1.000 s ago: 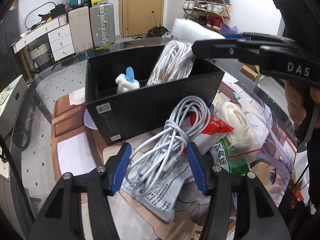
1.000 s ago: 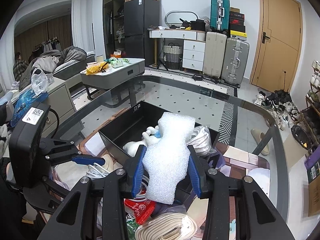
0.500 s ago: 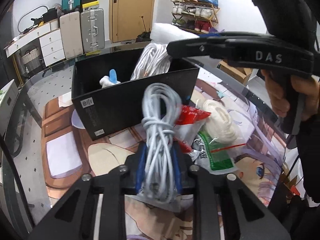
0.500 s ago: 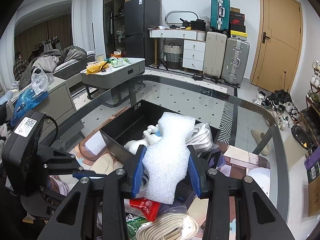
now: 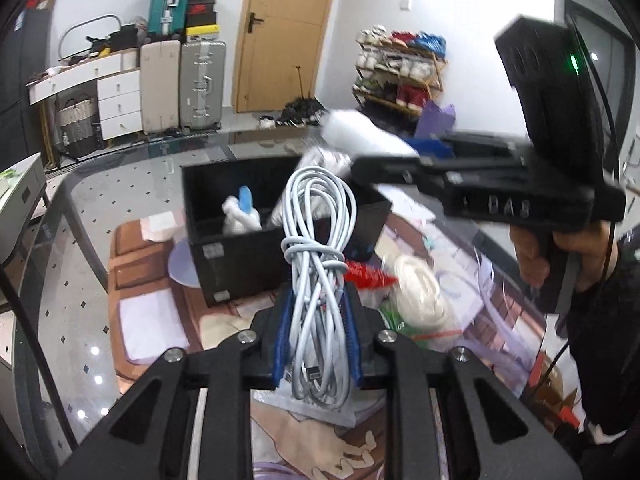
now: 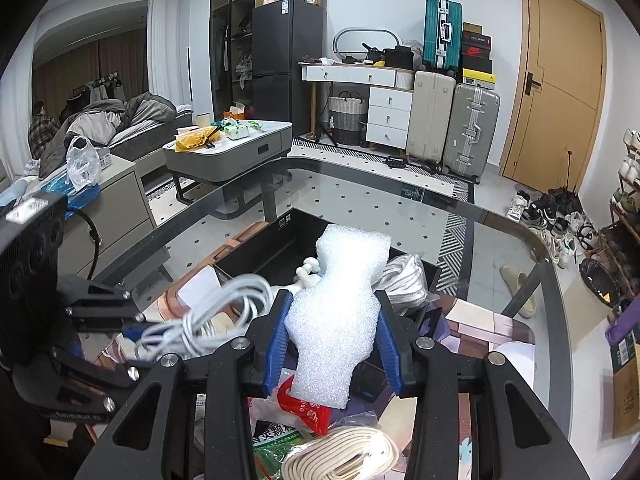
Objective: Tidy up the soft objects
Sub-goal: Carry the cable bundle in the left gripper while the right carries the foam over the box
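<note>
While the left gripper (image 5: 316,336) is clamped on the cable bundle (image 5: 316,264), loose loops should be cleared over the black box (image 5: 240,256) rim at frame centre.

Take the black box (image 5: 240,258) as your landmark. Its near half is partly filled by a white plush (image 5: 240,216) and its far right corner by a rope bundle (image 6: 404,280); between them is open room. Your right gripper (image 6: 330,344), holding foam (image 6: 340,312), hangs over its right side. Packets (image 5: 368,276) and a cord coil (image 5: 416,296) crowd the bench (image 5: 80,240) just right of it; the bench to its left lies bare.
</note>
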Motion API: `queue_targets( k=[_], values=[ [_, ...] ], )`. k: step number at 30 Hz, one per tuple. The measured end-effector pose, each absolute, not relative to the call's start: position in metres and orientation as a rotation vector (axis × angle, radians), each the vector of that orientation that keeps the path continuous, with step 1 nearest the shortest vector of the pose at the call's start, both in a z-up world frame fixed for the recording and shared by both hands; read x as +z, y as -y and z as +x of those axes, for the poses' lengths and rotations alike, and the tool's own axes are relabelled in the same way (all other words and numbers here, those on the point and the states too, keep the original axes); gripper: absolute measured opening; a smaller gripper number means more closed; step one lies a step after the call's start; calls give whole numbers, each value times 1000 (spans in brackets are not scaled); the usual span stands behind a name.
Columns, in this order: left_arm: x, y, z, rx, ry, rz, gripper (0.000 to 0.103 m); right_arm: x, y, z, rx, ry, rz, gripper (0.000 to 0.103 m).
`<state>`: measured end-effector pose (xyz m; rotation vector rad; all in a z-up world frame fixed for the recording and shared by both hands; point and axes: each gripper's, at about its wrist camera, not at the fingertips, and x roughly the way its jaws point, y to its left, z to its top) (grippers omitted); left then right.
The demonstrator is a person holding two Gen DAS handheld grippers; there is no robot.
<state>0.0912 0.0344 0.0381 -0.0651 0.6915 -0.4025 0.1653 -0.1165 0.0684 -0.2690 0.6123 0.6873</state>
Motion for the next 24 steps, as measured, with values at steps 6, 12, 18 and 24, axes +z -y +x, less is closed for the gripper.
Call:
queue_targets(
  k=[6, 12, 18, 24],
  values=[
    [55, -43, 104, -337, -642, -112, 22, 72, 119, 169, 684, -610, -269, 40],
    [60, -48, 126, -286, -622, -156, 22, 70, 116, 175, 692, -623, -260, 40],
    [58, -50, 150, -250, -604, -167, 22, 66, 109, 191, 695, -635, -244, 40],
    [48, -49, 172, -212, -619, -142, 22, 59, 100, 212, 686, -659, -234, 40]
  ],
)
